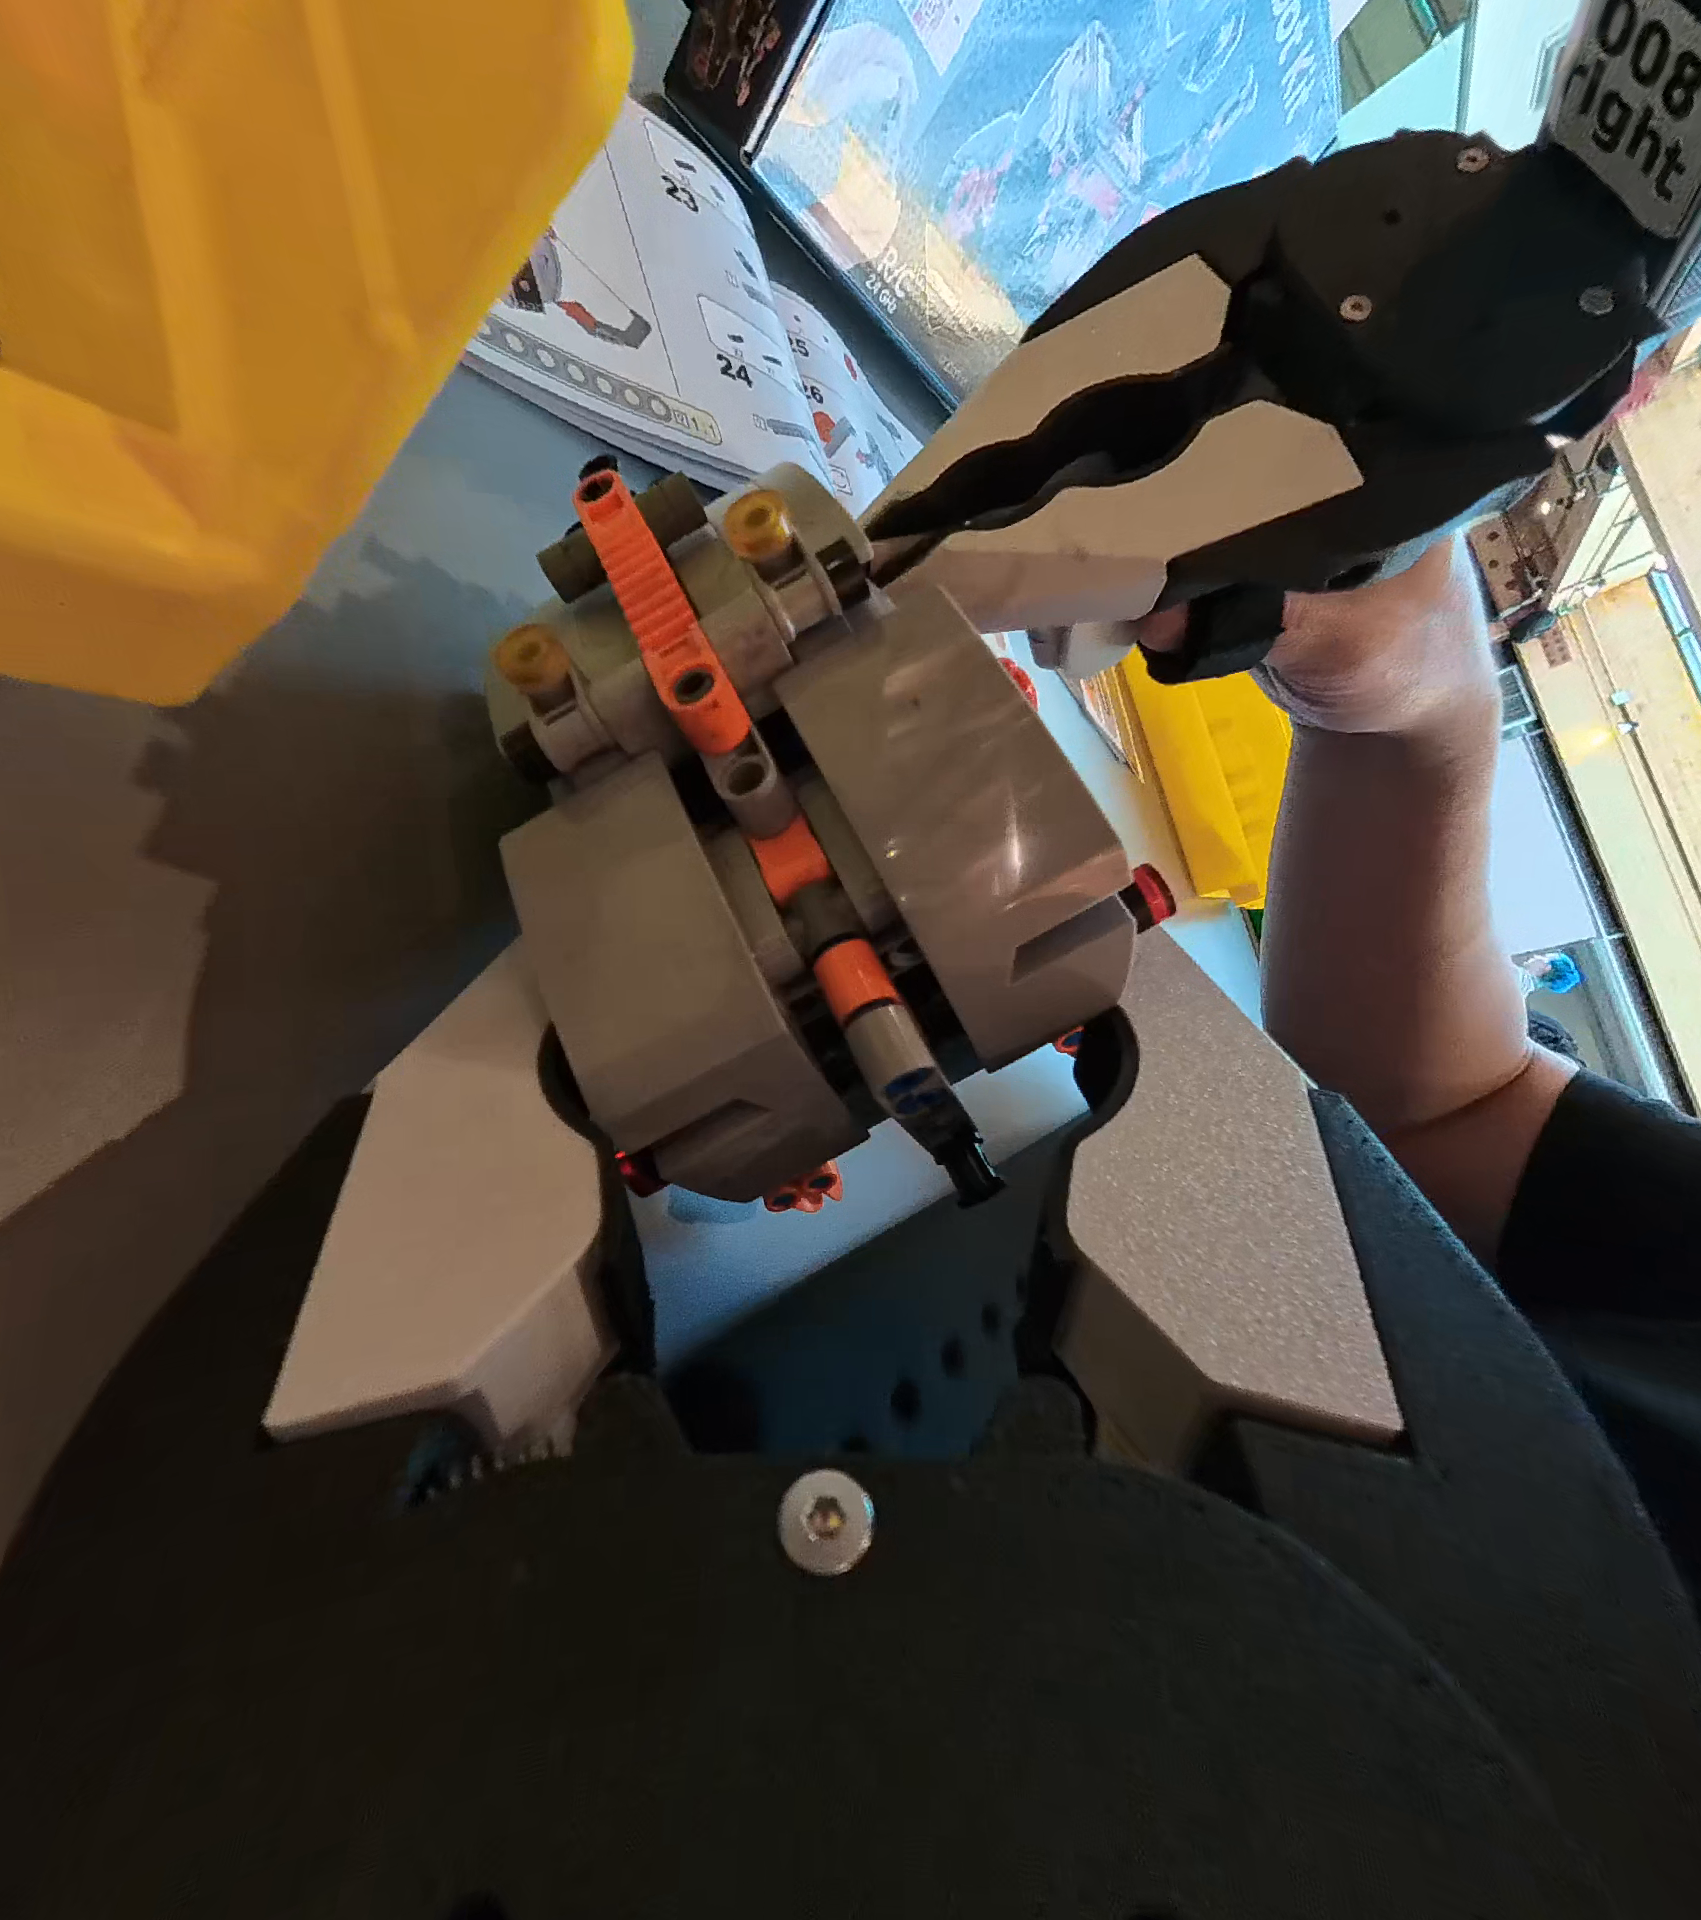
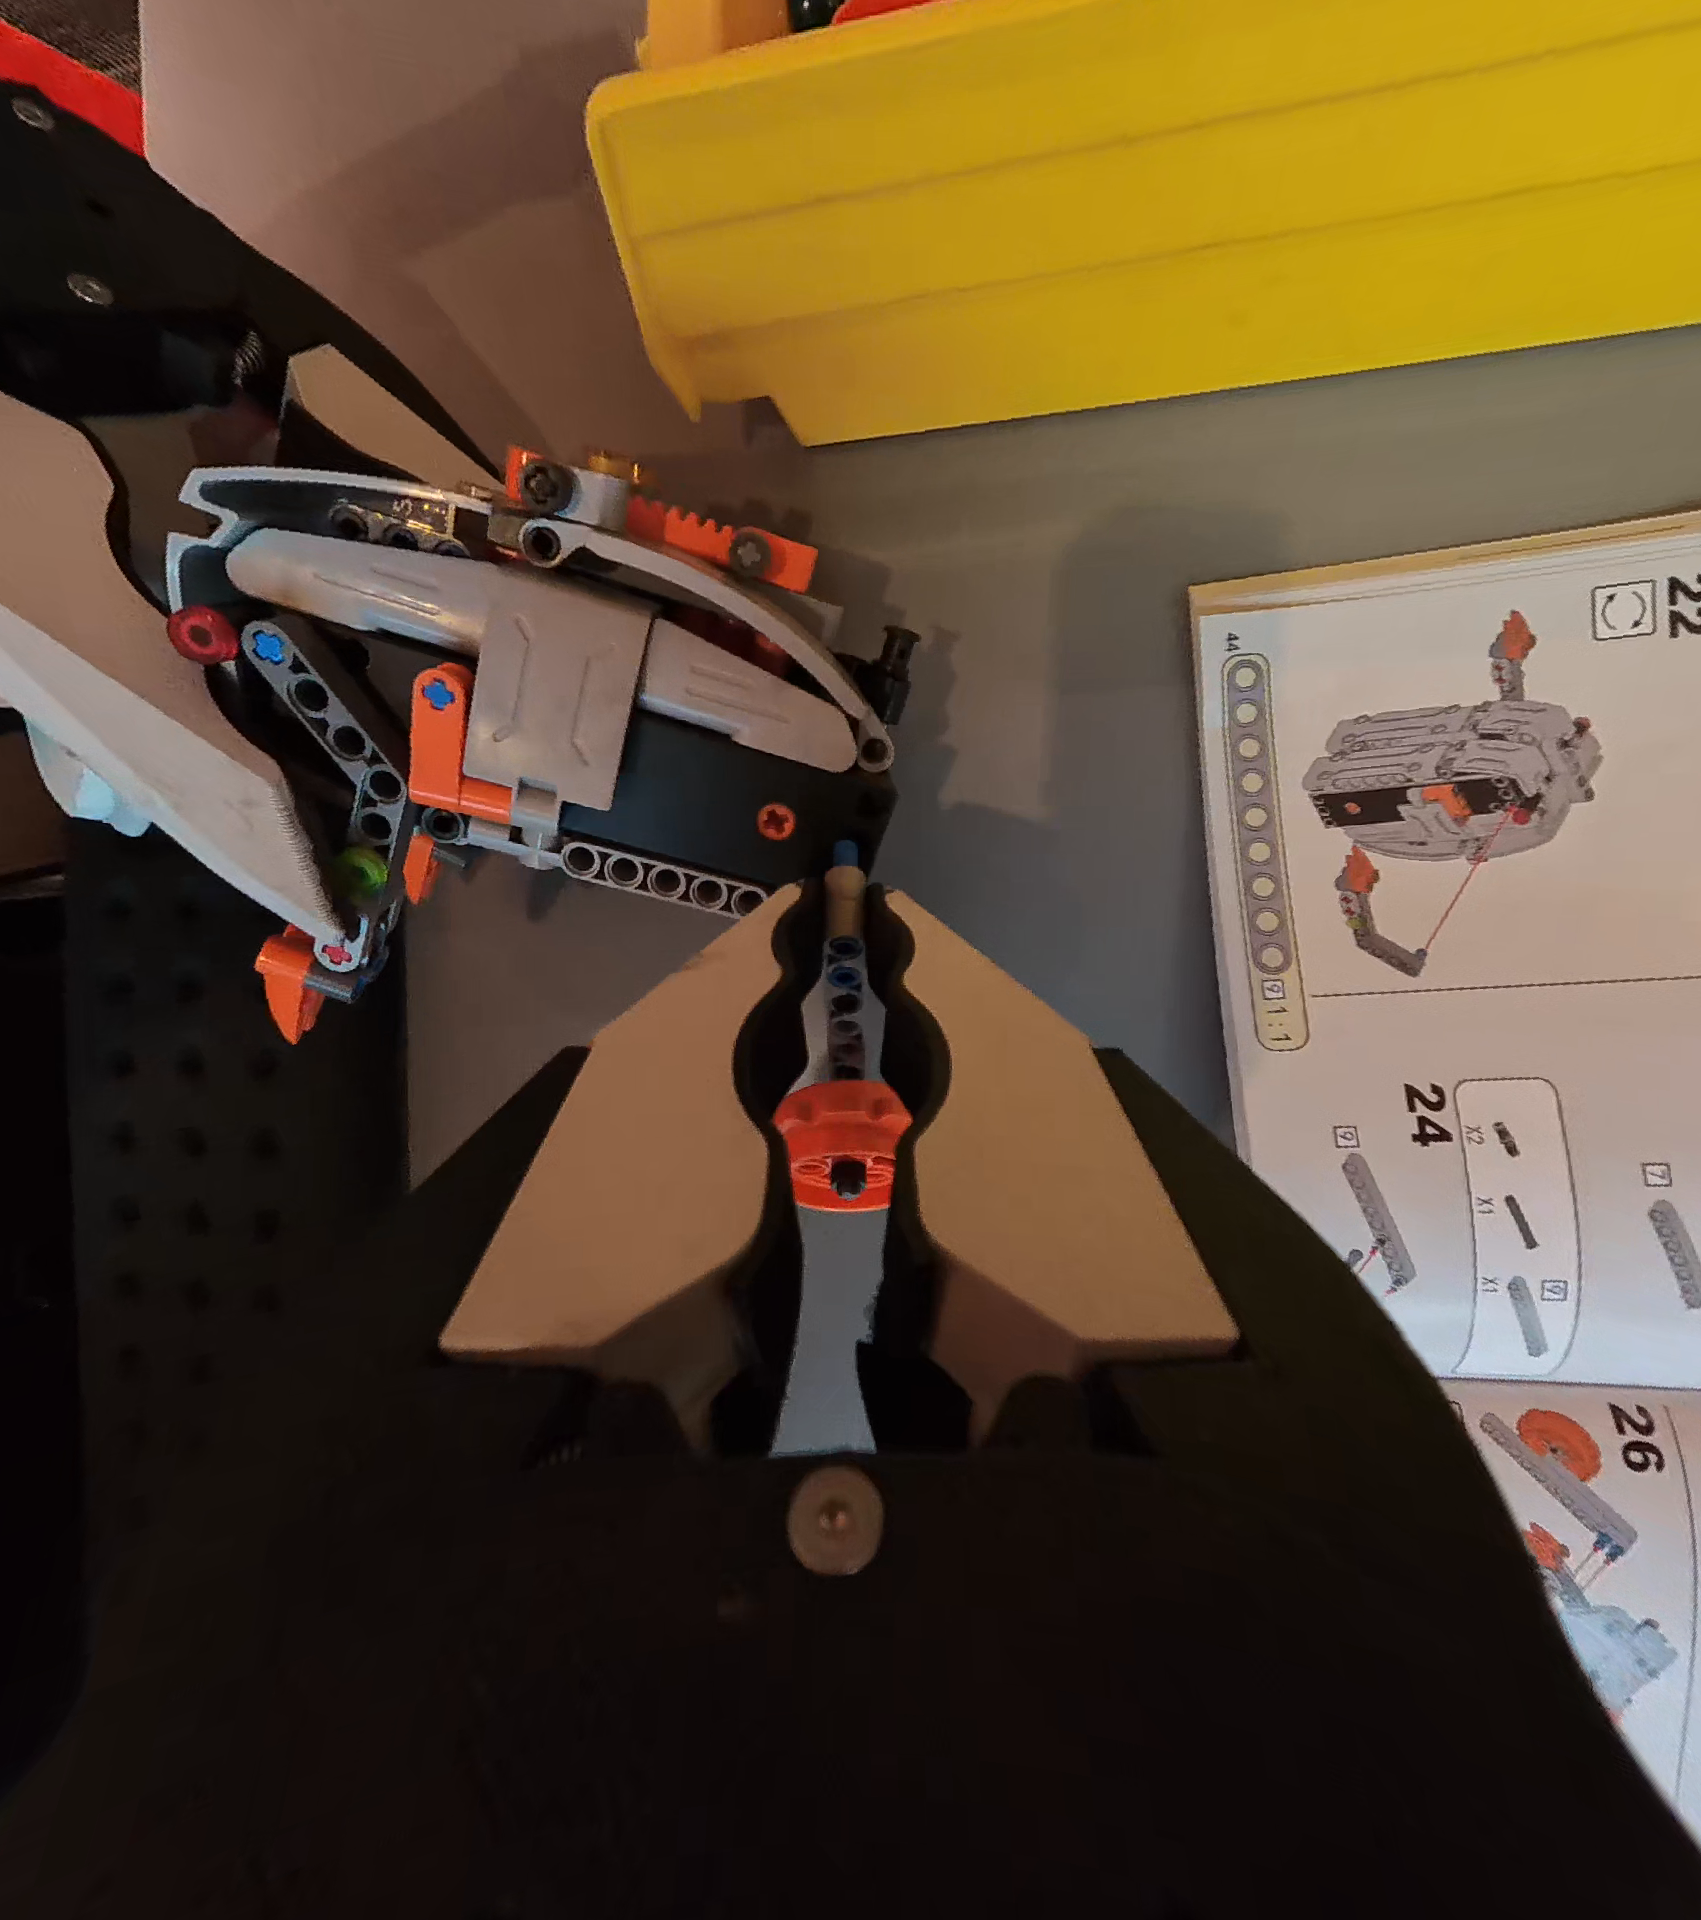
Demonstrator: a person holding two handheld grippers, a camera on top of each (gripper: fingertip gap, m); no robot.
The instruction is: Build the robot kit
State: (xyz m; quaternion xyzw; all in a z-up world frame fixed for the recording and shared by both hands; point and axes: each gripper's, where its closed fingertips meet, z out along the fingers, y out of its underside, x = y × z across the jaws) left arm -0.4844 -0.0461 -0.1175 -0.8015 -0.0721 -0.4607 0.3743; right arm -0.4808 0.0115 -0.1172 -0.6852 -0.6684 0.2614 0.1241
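Observation:
A grey brick-built model (image 1: 784, 831) with orange and black parts is clamped between the fingers of my left gripper (image 1: 825, 1091), which is shut on its lower end. In the right wrist view the model (image 2: 555, 665) hangs sideways in the left gripper (image 2: 233, 665). My right gripper (image 2: 841, 899) is shut on a dark grey holed beam (image 2: 844, 997) with blue pins and an orange round piece (image 2: 841, 1138). The beam's tan tip touches the model's black underside. In the left wrist view the right gripper (image 1: 903, 540) meets the model's far end.
A yellow bin (image 2: 1189, 208) stands just beyond the model and also shows in the left wrist view (image 1: 202, 312). An open instruction booklet (image 2: 1500, 935) lies on the grey table (image 2: 1033, 623) to the right. A picture box (image 1: 1033, 156) stands behind. A person's forearm (image 1: 1376, 831) holds the right gripper. The left gripper's tips are roughly 7 cm from the right gripper's.

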